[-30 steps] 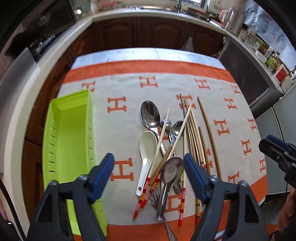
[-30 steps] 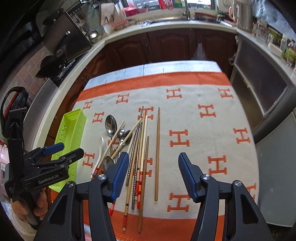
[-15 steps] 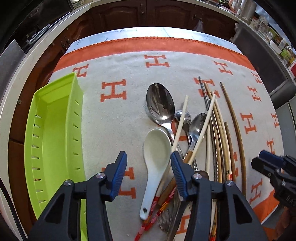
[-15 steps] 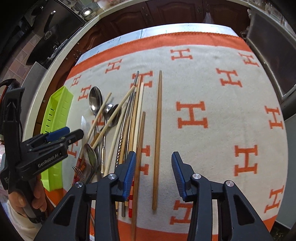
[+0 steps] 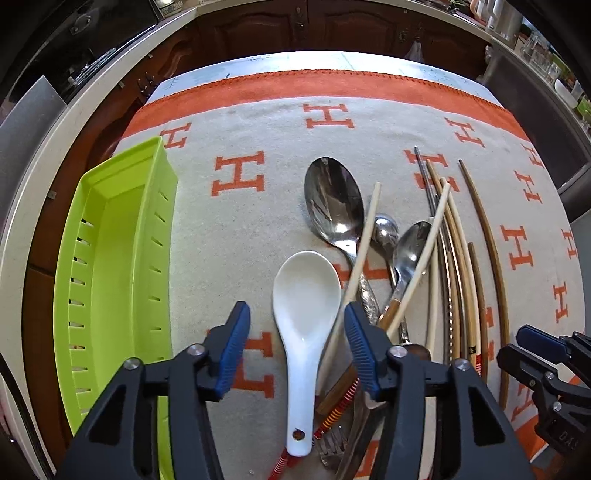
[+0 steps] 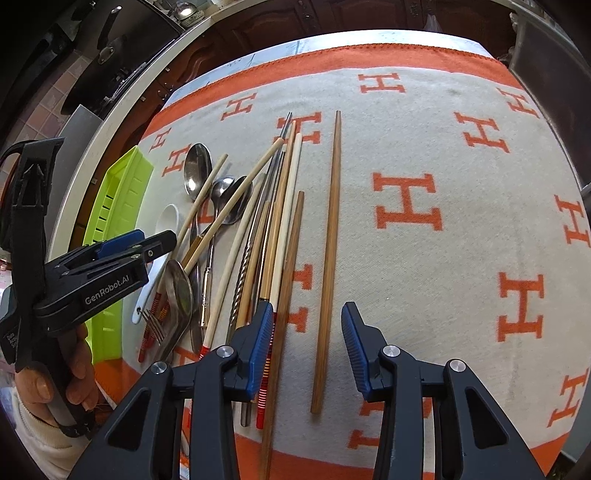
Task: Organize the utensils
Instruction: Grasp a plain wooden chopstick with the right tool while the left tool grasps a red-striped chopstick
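Observation:
A white ceramic spoon (image 5: 306, 295) lies on the orange-and-cream cloth (image 5: 258, 122), its handle running between the fingers of my left gripper (image 5: 297, 347). Those jaws are opening and their pads stand clear of the spoon. To the right is a heap of metal spoons (image 5: 334, 199), a fork (image 5: 332, 446) and several chopsticks (image 5: 450, 277). My right gripper (image 6: 308, 345) hovers low over a single brown chopstick (image 6: 328, 258) that passes between its open fingers without touching them. A lime green slotted tray (image 5: 110, 258) sits at the left.
The left gripper (image 6: 155, 240), held by a hand (image 6: 77, 354), shows at the left of the right wrist view. The right gripper (image 5: 535, 354) shows at the right edge of the left wrist view. Dark cabinets (image 5: 295, 26) and a pale counter ring the table.
Both grippers have sunk toward the cloth and their jaws have narrowed. The left one now straddles the white spoon's handle, and the right one straddles the lone brown chopstick.

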`<control>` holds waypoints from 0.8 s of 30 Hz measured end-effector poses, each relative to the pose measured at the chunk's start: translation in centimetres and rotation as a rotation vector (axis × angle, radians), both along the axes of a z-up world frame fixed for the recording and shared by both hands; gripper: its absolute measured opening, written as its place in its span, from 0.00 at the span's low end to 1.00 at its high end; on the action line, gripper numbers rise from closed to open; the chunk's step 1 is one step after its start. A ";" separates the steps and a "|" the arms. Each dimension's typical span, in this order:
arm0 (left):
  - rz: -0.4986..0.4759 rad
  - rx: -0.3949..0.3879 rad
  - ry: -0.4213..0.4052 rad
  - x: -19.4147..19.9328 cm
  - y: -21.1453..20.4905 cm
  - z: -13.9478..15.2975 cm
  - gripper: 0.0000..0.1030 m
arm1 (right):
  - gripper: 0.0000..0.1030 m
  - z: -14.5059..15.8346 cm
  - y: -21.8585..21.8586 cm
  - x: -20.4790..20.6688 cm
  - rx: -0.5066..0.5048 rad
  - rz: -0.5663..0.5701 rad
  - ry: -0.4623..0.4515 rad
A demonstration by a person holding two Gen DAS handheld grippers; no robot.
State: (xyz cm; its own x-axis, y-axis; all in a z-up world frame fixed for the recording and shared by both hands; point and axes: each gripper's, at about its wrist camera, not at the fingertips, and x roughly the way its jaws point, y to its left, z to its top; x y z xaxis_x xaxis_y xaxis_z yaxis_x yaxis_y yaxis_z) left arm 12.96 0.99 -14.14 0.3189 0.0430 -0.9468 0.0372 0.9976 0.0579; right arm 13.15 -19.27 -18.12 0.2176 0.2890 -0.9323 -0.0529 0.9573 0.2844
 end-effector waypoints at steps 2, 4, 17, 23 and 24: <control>-0.007 0.018 -0.008 -0.3 -0.2 0.1 0.56 | 0.39 -0.1 0.1 -0.1 0.005 0.001 0.003; -0.006 0.037 -0.008 -0.3 -0.3 -0.1 0.56 | 0.39 -0.2 0.1 -0.3 0.006 0.004 0.005; 0.000 -0.049 0.008 -0.2 -0.3 -1.0 0.34 | 0.34 -0.7 -0.2 -1.0 0.004 0.005 0.012; -0.010 -0.080 0.001 -0.7 -0.3 -0.3 0.10 | 0.34 -0.5 -0.5 -1.2 0.007 0.004 0.008; -0.010 -0.077 -0.001 -0.8 -0.2 -0.3 0.10 | 0.34 -0.5 -0.5 -1.3 0.006 0.004 0.007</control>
